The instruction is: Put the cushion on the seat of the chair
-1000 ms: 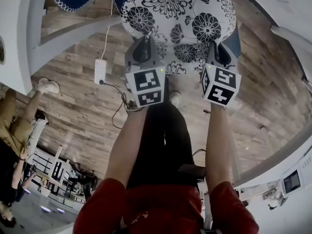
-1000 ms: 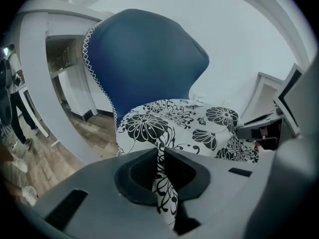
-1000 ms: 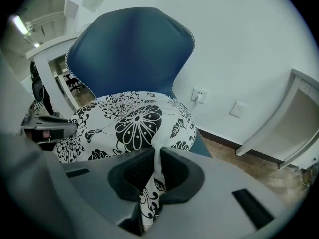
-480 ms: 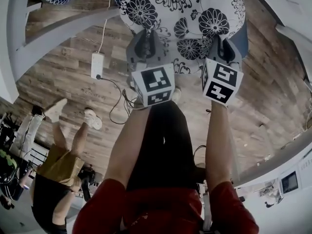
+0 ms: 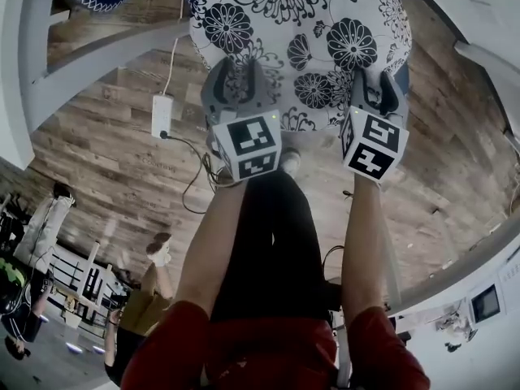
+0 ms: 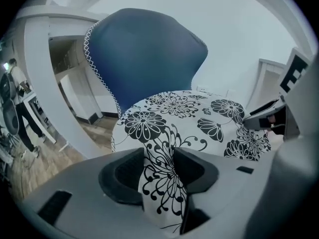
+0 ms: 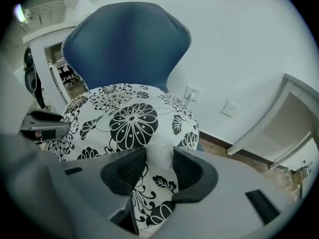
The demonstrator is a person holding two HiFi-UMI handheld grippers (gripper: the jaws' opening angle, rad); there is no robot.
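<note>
My left gripper (image 5: pixel 238 78) and right gripper (image 5: pixel 375 86) each pinch the soft, light cushion (image 5: pixel 296 27) at its lower edge, where the fabric bunches.

Cloth cushion (image 5: pixel 301 23); matt wooden floor (image 5: pixel 122 185)

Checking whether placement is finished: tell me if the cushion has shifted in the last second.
No, not noticeably: in the head view the cushion sits as before relative to the white adapter on the floor.
</note>
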